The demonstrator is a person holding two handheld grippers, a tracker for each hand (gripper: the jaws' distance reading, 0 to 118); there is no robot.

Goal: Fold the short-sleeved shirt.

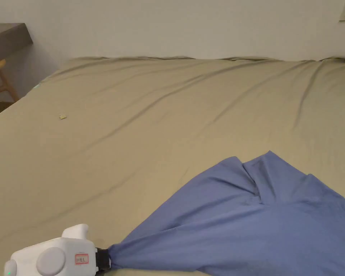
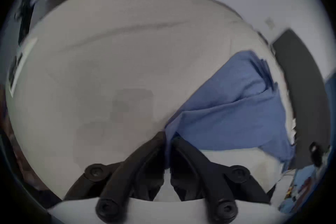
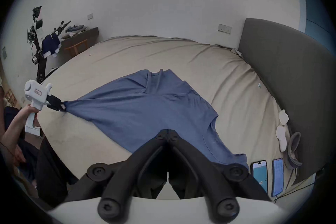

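While blue short-sleeved cotton shirt (image 1: 261, 222) lies unfolded on tan bedsheet (image 1: 139, 118), near right: left gripper (image 1: 109, 259) clenched on corner, shirt stretching right; right gripper (image 3: 167, 132) closed above shirt, grasp uncertain.

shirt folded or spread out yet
Spread, not folded: the shirt lies loosely on the bed, one corner pulled taut by the left gripper, wrinkles across it, no neat fold visible.
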